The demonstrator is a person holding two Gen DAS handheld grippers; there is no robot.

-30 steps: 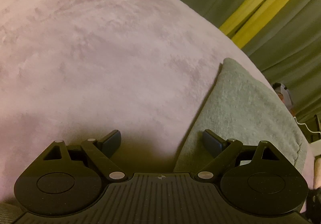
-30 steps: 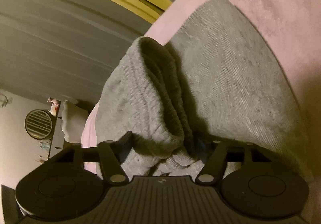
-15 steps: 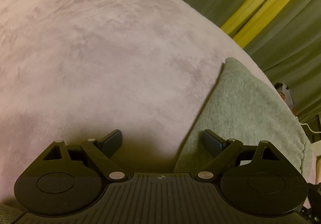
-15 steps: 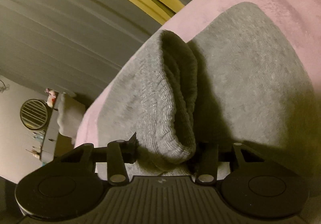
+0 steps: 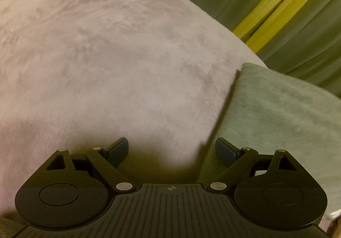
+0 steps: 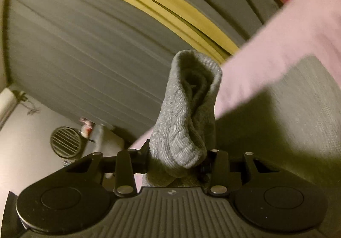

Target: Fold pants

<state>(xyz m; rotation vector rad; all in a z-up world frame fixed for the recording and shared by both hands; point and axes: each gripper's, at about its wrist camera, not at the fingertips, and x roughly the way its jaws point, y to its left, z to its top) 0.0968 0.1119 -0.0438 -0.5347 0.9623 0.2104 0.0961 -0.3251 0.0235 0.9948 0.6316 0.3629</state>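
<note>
Right tongs: the right gripper (image 6: pixel 177 163) has just been closing and is clamped on a bunched ribbed hem of the pants (image 6: pixel 183 122), the grey knit squeezed between its pads.
Left tongs: the left gripper (image 5: pixel 171 149) stands wide apart with nothing between its fingers (image 5: pixel 118 149); the right-hand finger sits over the edge of the cloth, whether touching it cannot be told.
Pants, look: grey ribbed knit; the gripped end stands up as a rolled, hollow tube, while the rest lies flat.
Pants, place: spread on the pink blanket (image 5: pixel 110 63), in the left wrist view (image 5: pixel 281 122) at the right, their straight edge running up from the gripper.
Right pose: lifted, aimed nearly level, view blurred.
Left pose: tilted steeply down, low over the blanket.
Behind: grey curtain (image 6: pixel 85 46) with a yellow stripe (image 6: pixel 162 1).
</note>
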